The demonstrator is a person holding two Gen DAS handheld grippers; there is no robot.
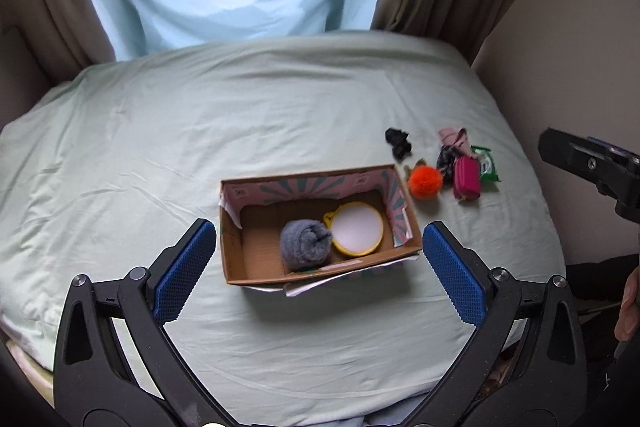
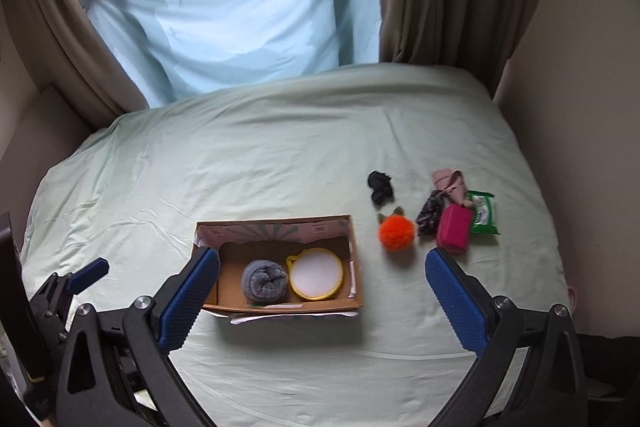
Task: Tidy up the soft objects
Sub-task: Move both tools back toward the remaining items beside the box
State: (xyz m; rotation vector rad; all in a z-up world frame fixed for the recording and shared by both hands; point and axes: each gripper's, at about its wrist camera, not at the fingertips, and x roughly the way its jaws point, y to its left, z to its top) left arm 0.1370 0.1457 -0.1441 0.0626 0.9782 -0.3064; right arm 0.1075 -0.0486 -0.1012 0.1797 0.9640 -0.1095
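Grey rolled sock in box; orange pompom beside it

No text can be read anywhere; the green packet beyond the right tongs' right finger carries print too blurred to read; the cardboard box shows only pattern.

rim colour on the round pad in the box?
Yellow rim, white mesh face, on the round pad. Clearest in the right wrist view.
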